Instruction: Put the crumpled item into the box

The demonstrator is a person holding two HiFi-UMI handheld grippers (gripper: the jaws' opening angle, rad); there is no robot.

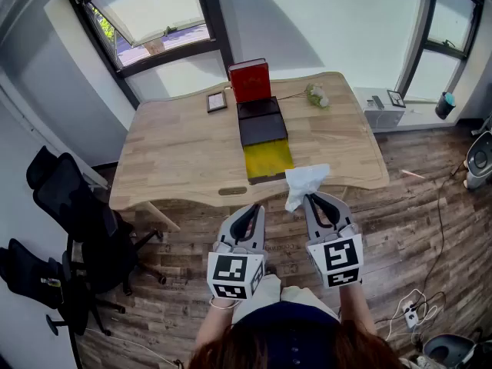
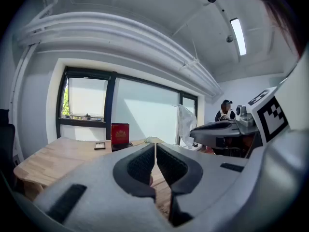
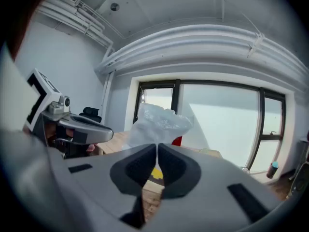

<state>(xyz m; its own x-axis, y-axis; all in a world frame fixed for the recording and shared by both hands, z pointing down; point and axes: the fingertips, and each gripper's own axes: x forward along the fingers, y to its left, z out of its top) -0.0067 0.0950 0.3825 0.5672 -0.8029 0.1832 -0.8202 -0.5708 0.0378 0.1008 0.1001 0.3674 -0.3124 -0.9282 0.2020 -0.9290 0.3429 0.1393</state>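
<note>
Head view: low in the centre, the right claw (image 1: 307,198) grips a white crumpled wad (image 1: 305,181) at its tips. The wad is over the bench's (image 1: 177,152) near edge, just right of the yellow-floored box (image 1: 268,160). The left claw (image 1: 249,210) is beside it.

Left gripper view: the left claw is clenched on nothing, and the wad (image 2: 186,124) shows right of centre.

Right gripper view: the right claw is clamped on the wad, which rises above its tips.
</note>
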